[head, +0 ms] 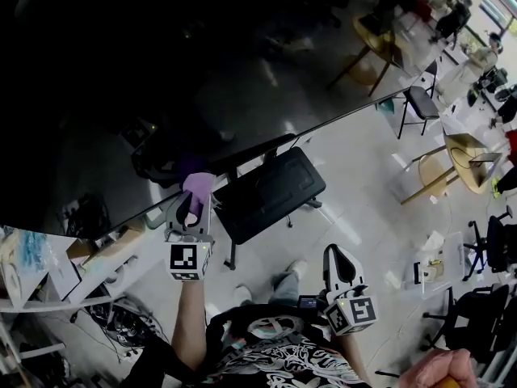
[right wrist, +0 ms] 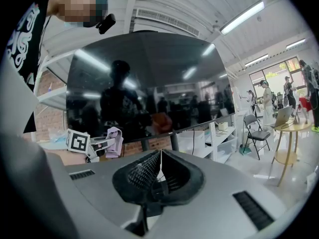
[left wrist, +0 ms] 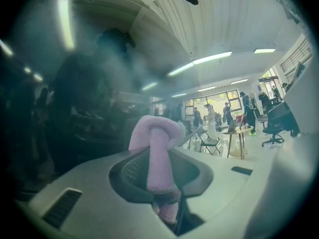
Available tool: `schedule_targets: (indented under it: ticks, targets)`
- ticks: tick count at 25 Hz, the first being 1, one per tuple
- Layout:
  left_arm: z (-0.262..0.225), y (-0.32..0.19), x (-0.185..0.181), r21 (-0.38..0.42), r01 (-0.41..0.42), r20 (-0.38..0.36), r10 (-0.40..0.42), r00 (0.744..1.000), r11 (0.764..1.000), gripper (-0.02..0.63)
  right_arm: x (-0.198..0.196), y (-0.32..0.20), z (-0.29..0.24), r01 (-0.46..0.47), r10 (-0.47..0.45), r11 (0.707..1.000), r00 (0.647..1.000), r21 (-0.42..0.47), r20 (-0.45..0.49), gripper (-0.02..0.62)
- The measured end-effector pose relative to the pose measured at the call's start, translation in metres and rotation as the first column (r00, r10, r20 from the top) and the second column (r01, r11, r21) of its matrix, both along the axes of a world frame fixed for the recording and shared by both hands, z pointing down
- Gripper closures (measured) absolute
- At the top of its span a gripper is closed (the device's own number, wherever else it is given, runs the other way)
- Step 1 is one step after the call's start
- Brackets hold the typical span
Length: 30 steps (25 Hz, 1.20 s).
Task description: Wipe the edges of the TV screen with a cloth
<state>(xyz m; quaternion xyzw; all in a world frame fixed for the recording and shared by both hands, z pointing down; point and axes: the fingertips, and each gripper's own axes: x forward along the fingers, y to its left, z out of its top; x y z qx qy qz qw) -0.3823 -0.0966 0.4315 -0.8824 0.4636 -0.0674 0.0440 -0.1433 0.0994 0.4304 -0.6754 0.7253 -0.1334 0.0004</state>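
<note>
A large dark TV screen [head: 121, 79] fills the upper left of the head view, its bottom edge [head: 266, 148] running diagonally. My left gripper [head: 192, 214] is shut on a lilac cloth [head: 196, 187] that is pressed against the bottom edge. In the left gripper view the cloth [left wrist: 158, 153] stands up between the jaws, right in front of the screen [left wrist: 75, 108]. My right gripper [head: 338, 265] hangs low near the person's body, away from the TV, shut and empty. In the right gripper view the TV [right wrist: 144, 83], the left gripper [right wrist: 94, 146] and the cloth [right wrist: 114, 139] show.
A black office chair [head: 271, 188] stands just below the TV's bottom edge. White shelves [head: 48, 273] with clutter sit at lower left. Folding chairs [head: 420, 103] and round wooden tables [head: 464, 156] stand on the pale floor to the right. People [right wrist: 266, 101] stand far off.
</note>
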Motion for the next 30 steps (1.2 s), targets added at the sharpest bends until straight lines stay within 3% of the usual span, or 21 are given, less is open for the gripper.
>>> schedule_targets:
  ticks: [30]
  targets:
    - [0.003, -0.030, 0.102, 0.009, -0.057, -0.009, 0.057, 0.998, 0.998, 0.511, 0.075, -0.023, 0.012, -0.074, 0.075, 0.996, 0.997, -0.050, 0.011, 0.566]
